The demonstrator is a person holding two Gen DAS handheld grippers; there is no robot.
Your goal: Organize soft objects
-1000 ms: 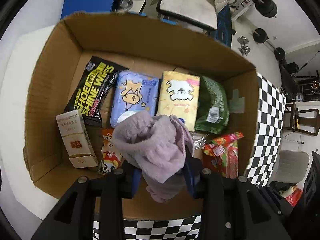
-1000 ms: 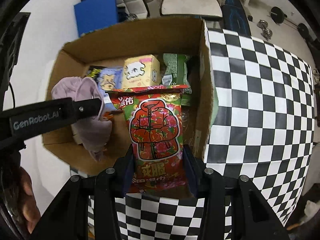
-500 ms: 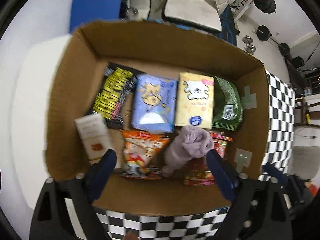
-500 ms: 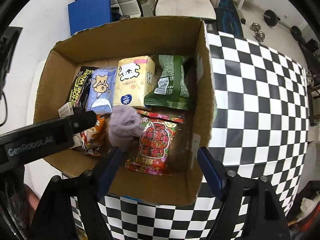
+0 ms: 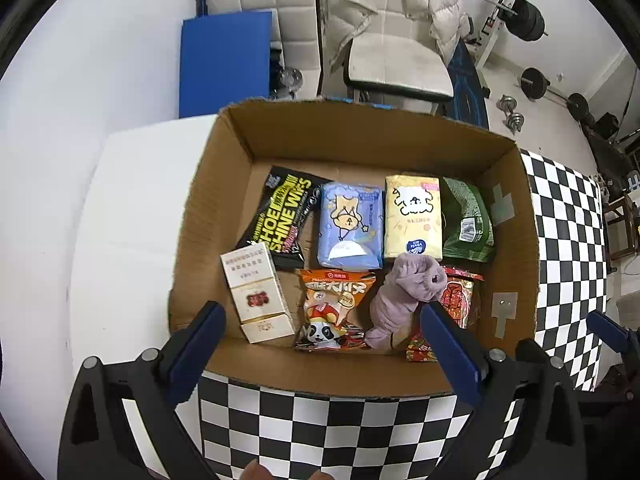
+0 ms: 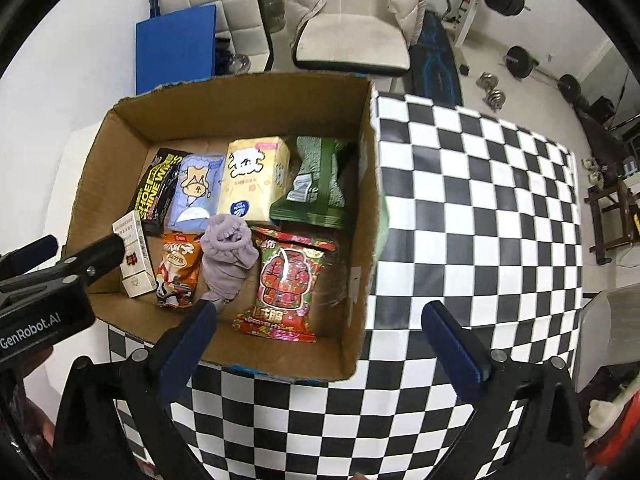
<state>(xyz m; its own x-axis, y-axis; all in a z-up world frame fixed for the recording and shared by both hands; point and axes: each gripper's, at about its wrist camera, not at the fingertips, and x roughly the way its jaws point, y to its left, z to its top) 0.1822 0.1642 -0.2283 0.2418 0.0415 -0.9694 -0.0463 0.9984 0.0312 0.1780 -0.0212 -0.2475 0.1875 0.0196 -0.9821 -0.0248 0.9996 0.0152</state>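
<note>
An open cardboard box [image 5: 360, 140] [image 6: 240, 100] holds soft packs. A rolled lilac sock [image 5: 404, 292] [image 6: 228, 256] lies in its front row between an orange panda snack bag [image 5: 334, 304] [image 6: 176, 268] and a red floral snack bag [image 5: 456, 304] [image 6: 286, 284]. Behind lie a black shoe-wipes pack [image 5: 282, 216], a blue tissue pack [image 5: 350, 224], a yellow tissue pack [image 5: 412, 216] and a green bag [image 5: 466, 220]. My left gripper [image 5: 326, 350] is open and empty above the box's front wall. My right gripper [image 6: 320, 344] is open and empty above the box's front right corner.
A white carton [image 5: 256, 292] stands at the box's front left. The box sits on a black-and-white checkered cloth [image 6: 472, 200]. A white surface [image 5: 132, 220] lies to the left. A chair with a puffy coat [image 5: 396, 40], a blue pad [image 5: 224, 64] and gym weights [image 5: 528, 20] are behind.
My left gripper opened and dropped the lilac sock into the box. My right gripper opened and released the red snack bag into the box. Both grippers pulled back and up.
</note>
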